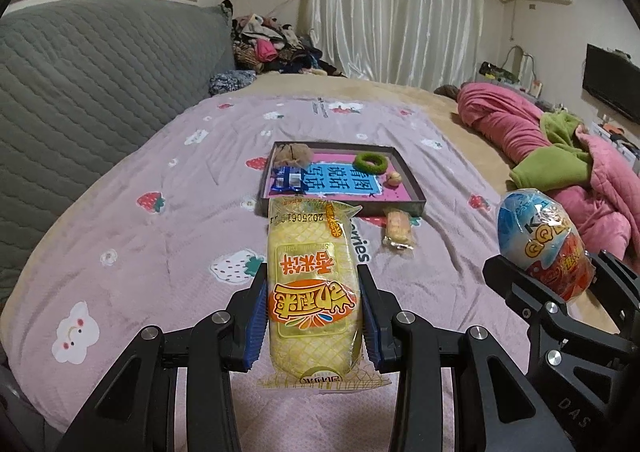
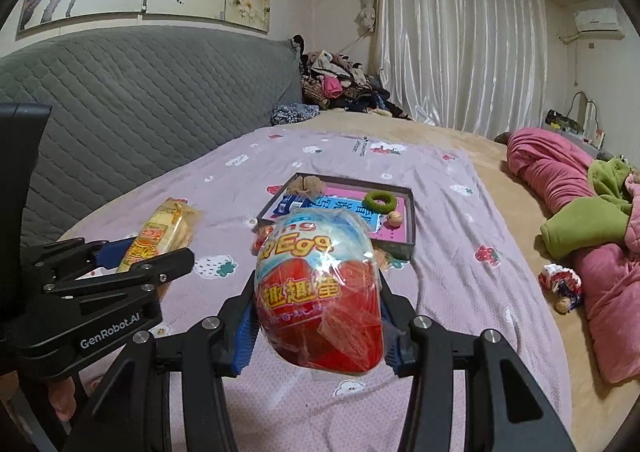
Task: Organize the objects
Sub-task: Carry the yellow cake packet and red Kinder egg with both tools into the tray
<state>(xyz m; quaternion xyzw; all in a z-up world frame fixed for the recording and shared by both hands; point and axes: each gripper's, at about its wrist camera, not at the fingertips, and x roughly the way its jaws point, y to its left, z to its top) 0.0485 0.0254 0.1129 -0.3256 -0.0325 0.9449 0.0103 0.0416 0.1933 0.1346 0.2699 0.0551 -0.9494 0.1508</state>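
Note:
My left gripper (image 1: 314, 292) is shut on a yellow wrapped snack cake (image 1: 312, 284), held above the pink strawberry blanket; it also shows at the left of the right wrist view (image 2: 160, 238). My right gripper (image 2: 318, 292) is shut on a wrapped toy egg (image 2: 318, 288), red below and blue-white above; it also shows in the left wrist view (image 1: 540, 236). Ahead lies a shallow grey tray (image 1: 412, 180) holding a green ring (image 1: 372, 163), a brown fuzzy item (image 1: 292, 156), a blue packet (image 1: 288, 180) and a small round fruit (image 1: 394, 178).
A small wrapped biscuit (image 1: 398, 230) lies on the blanket just in front of the tray. A grey quilted headboard (image 1: 80, 92) stands to the left. Pink and green bedding (image 2: 580, 220) is heaped at the right, with a small doll (image 2: 560, 286) beside it.

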